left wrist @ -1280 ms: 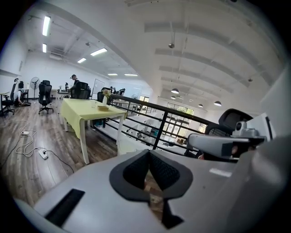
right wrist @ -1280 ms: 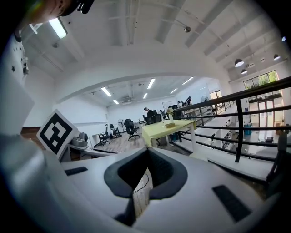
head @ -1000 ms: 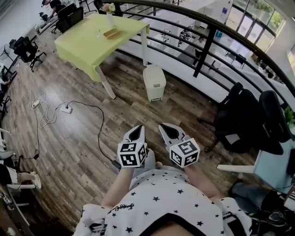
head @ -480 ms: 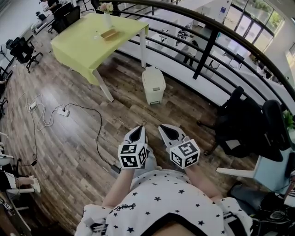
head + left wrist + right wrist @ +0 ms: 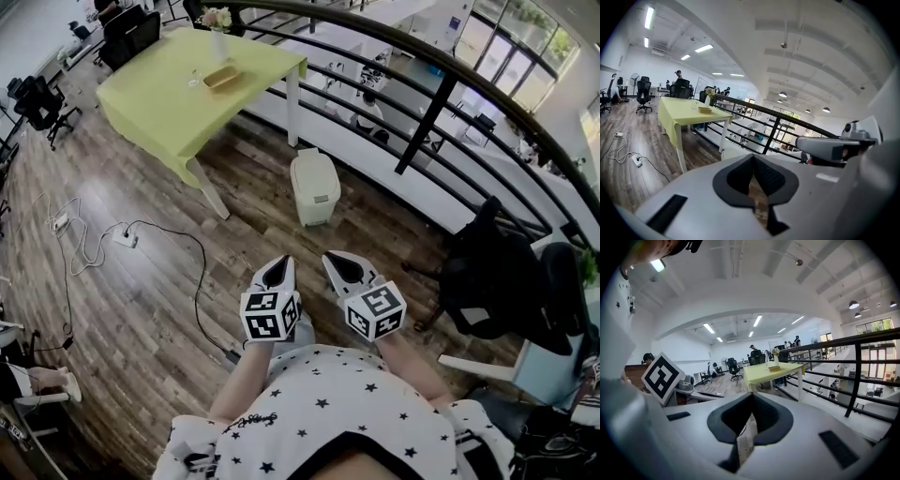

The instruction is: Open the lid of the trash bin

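Closer now: the trash bin (image 5: 315,187) sits lower in the head view than a second ago, while both grippers keep their place in front of the person.

Standing on the wood floor with its lid down, the trash bin is untouched. The railing (image 5: 427,108) runs just behind it and the yellow-green surface (image 5: 169,94) stands to its left. Well short of the bin, the left gripper (image 5: 277,269) and the right gripper (image 5: 343,266) are held side by side, each with its jaws together and nothing between them. From them the bin lies straight ahead, about midway and slightly nearer the right gripper's line. Its oblong lid runs lengthwise away from the person. Judging by this, the approach is unfinished, and either gripper could reach the lid's near edge.
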{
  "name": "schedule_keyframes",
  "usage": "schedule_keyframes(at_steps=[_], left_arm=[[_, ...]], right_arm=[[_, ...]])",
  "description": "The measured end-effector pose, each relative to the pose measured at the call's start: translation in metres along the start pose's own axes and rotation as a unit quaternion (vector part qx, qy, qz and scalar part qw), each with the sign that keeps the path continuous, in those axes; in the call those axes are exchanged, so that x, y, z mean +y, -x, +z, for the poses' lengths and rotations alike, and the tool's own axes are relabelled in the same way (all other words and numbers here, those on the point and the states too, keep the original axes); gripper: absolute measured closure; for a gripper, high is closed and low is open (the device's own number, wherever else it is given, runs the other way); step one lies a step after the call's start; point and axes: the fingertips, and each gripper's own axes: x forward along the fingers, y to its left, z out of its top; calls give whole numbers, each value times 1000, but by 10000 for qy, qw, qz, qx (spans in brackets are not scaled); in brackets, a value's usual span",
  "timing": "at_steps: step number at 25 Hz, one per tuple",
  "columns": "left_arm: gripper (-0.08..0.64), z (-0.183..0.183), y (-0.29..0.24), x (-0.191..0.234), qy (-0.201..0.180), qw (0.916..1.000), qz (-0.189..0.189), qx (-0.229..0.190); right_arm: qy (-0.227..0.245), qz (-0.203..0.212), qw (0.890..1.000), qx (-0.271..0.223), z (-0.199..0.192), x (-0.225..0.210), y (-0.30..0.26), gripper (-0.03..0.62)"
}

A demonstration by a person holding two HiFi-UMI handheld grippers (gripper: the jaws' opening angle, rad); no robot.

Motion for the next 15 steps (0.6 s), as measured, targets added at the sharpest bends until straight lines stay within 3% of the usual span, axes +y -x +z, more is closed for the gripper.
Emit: schedule_keyframes(at_steps=[15], left_arm=[[549,74,-77,75,-168,9995,-217,126]], right_arm=[[-70,-297,9995,10,46,-43,-112,598]])
